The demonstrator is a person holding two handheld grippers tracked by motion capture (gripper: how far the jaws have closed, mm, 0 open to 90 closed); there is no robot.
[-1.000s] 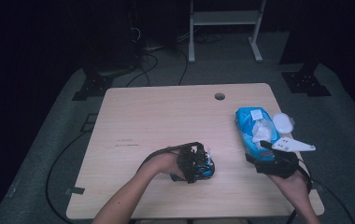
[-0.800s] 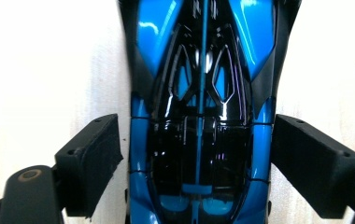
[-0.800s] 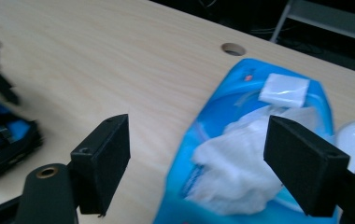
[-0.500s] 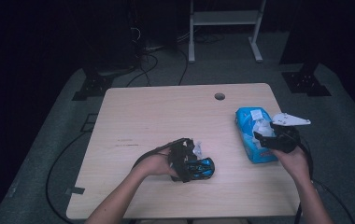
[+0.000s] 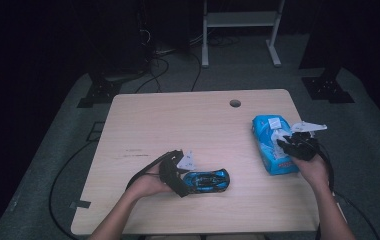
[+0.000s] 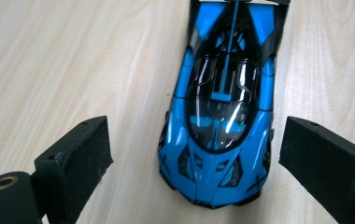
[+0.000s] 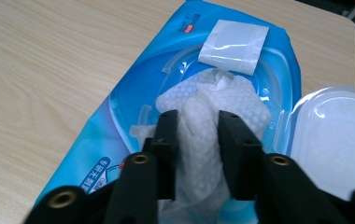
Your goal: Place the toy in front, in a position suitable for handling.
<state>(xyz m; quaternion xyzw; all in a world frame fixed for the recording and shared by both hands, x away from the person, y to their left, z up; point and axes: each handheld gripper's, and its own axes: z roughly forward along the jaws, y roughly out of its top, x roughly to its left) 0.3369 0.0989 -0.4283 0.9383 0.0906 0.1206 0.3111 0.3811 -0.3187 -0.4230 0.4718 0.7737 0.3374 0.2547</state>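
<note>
A blue and black toy car (image 5: 207,180) (image 6: 222,116) lies on the wooden table (image 5: 188,130), nose pointing right. My left gripper (image 5: 184,183) (image 6: 194,154) is open, its jaws on either side of the car's end without touching it. A blue wet-wipe pack (image 5: 270,145) (image 7: 133,112) lies at the right, its clear lid (image 7: 334,130) flipped open. My right gripper (image 5: 287,146) (image 7: 198,140) is shut on a white wipe (image 7: 199,126) that sticks out of the pack's opening.
A round cable hole (image 5: 235,103) sits near the table's far edge. A white sticker flap (image 7: 234,39) lies on the pack's far end. Cables and a white stand's legs (image 5: 238,30) are on the dark floor behind the table.
The right gripper moved from the pack's near end up over its opening and closed on the wipe. The left gripper drew back leftward off the car, leaving it exposed.
</note>
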